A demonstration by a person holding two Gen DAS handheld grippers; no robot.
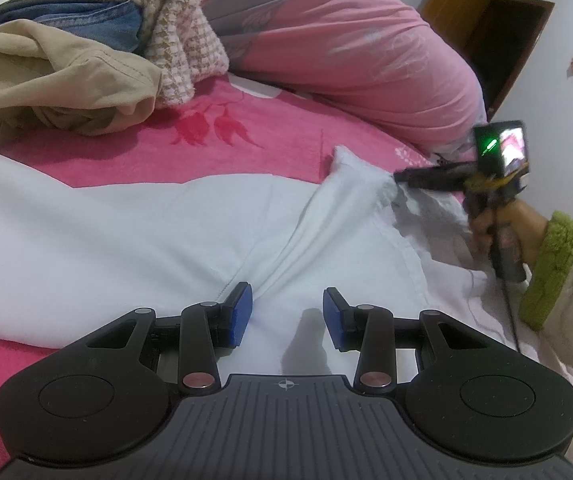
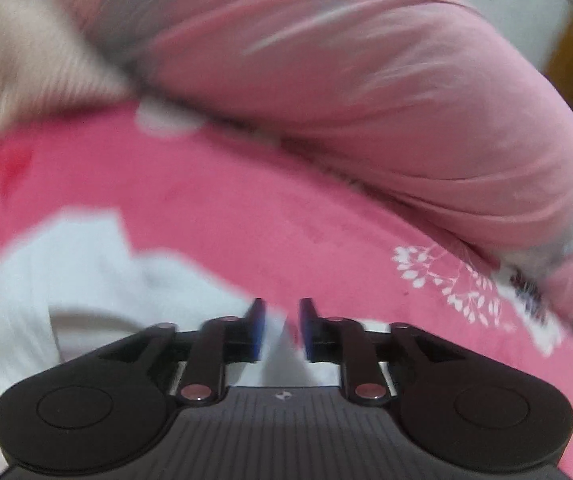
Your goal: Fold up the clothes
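White garment was spread flat across the pink bedsheet, most likely so folds could be made against a firm, even surface. Left gripper was held low over the near part of the cloth, jaws parted and nothing between the blue pads; only fabric lay underneath. It was judged to be parked there to pin or pick up the near hem once the far side came over.

Right gripper was seen from the left wrist view at the far right corner of the garment, tips at a bunched point of fabric. In the right wrist view the right gripper showed a narrow gap with white cloth running through it, so it was read as clamped on a thin layer of the garment, though blur made that uncertain. Corner grip was presumably chosen so the edge could be carried over as one straight line.

Room: open sheet was available beyond the garment's far edge. Travel was bounded by the rolled pink duvet at back right and by the clothes pile at back left, with the beige item near the cloth. Bed edge lay close on the right.
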